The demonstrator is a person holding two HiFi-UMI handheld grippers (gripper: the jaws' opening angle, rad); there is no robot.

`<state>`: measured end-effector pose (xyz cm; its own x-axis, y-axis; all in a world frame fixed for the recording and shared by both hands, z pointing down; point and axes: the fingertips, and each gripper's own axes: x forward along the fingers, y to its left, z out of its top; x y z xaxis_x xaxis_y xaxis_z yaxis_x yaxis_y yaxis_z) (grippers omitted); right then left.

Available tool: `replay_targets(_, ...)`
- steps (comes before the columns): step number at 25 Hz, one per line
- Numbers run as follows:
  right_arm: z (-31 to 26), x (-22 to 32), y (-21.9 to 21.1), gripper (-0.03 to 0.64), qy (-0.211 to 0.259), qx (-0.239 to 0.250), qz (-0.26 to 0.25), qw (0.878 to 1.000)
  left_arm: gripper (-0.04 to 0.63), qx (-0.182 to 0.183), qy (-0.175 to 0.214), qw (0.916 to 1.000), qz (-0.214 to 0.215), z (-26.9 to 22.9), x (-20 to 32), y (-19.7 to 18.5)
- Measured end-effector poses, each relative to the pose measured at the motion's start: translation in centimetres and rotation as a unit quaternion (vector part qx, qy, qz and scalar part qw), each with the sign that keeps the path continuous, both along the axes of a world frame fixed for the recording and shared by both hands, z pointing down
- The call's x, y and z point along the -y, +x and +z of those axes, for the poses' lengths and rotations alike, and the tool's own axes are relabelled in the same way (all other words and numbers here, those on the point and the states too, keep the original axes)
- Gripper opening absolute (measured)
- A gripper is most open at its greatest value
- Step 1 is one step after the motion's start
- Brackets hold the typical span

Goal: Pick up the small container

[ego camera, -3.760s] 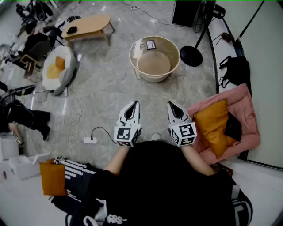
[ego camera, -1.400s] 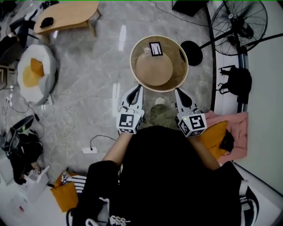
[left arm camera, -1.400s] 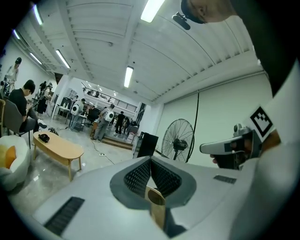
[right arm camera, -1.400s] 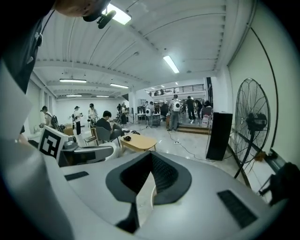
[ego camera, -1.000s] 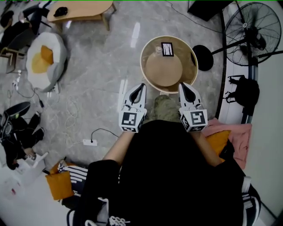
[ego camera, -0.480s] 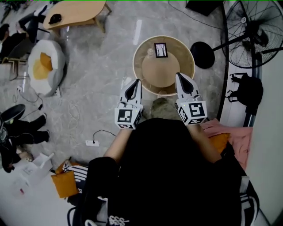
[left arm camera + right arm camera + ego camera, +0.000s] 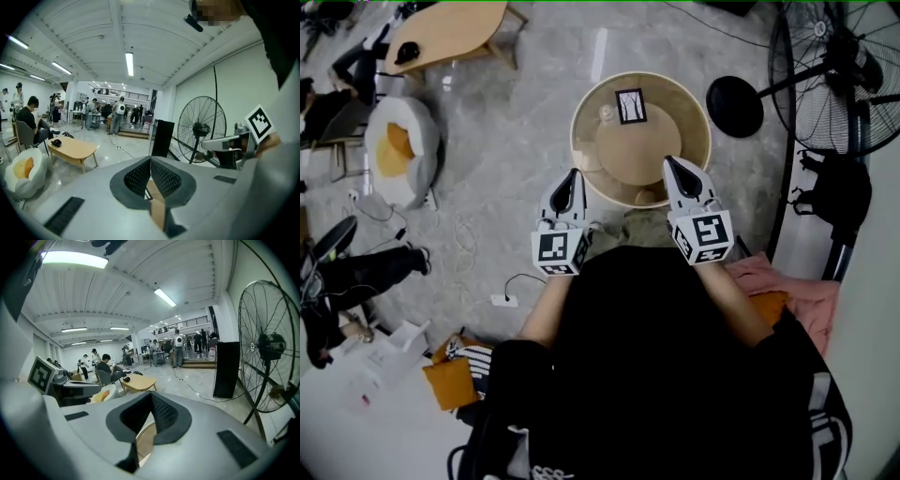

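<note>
At far left of the head view sit a white round cushion seat [image 7: 401,150] with an orange pillow and a low wooden table [image 7: 455,30]. Both stand on the glossy grey marbled floor [image 7: 516,131].

Your left gripper [image 7: 572,174] sits just outside the near-left rim of the round tabletop [image 7: 575,141]. Its fingers are clenched with nothing between them. The left gripper view confirms this: the cross-hatched black pads meet at the tip, and only a tan sliver shows below them. That view looks level across the room, so it misses what is on the tabletop. It gives you ceiling strip lights and distant people instead.

Only the head view shows the tabletop: beige and tub-shaped, with a raised rim. The small container [image 7: 607,113], pale and translucent, stands on its far-left part, just beside a black-framed card [image 7: 630,105] and apart from both grippers.

Your right gripper [image 7: 669,162] shows its tip over the near-right part of the tabletop. Its fingers are also clenched and empty, with the pads meeting in the right gripper view.

To the right is a black wire-cage fan [image 7: 839,56] on a round disc base, seen upright only in the gripper views. Pink bedding [image 7: 797,291] lies at the lower right.
</note>
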<state>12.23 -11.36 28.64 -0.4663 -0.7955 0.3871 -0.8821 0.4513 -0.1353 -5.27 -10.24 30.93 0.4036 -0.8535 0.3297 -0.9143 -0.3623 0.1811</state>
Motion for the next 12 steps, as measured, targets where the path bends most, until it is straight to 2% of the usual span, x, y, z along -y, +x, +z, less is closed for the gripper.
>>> replay_targets(3,1.3,1.5,1.5,0.021,-0.010,0.001,-0.011,1.000,0.020,0.004,-0.006,0.9999,0.010,1.1,0.8,2.8)
replay_targets(6,2.6,3.4,3.1,0.021,-0.020,-0.003,-0.008,1.000,0.020,-0.011,-0.016,0.9997,0.013,2.2,2.4,4.9)
replay_targets(12,6.4,6.5,5.3,0.021,-0.043,-0.015,0.017,0.999,0.020,-0.002,-0.047,0.9984,0.031,7.1,5.4,5.9)
